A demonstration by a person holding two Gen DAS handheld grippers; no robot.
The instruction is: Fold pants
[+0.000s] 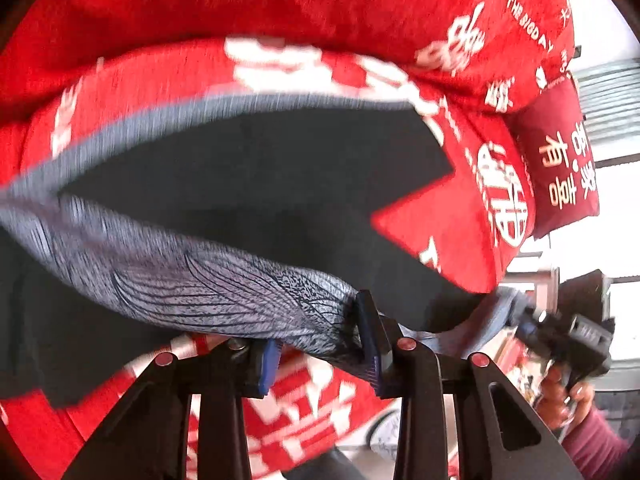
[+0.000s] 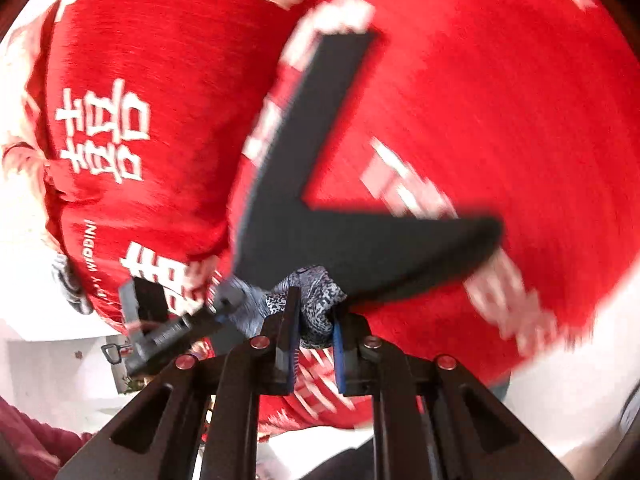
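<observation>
The pants (image 1: 260, 168) are dark cloth with a grey, feather-patterned waistband (image 1: 200, 280), held up over a red cover. In the left wrist view my left gripper (image 1: 320, 352) is shut on the waistband, which runs between its blue pads. To the right, my right gripper (image 1: 522, 320) grips the same band's far end, with a hand (image 1: 568, 400) behind it. In the right wrist view my right gripper (image 2: 316, 348) is shut on a bunched piece of waistband (image 2: 316, 304). The two dark legs (image 2: 320, 232) spread in a V beyond it. My left gripper (image 2: 226, 306) holds the band at the left.
A red cover (image 1: 280, 8) with white characters fills the background in both views. A dark red cushion (image 1: 560, 160) with gold characters lies at its right end. A maroon sleeve (image 1: 596, 440) shows at the lower right. Pale floor (image 2: 60, 372) lies beside the cover.
</observation>
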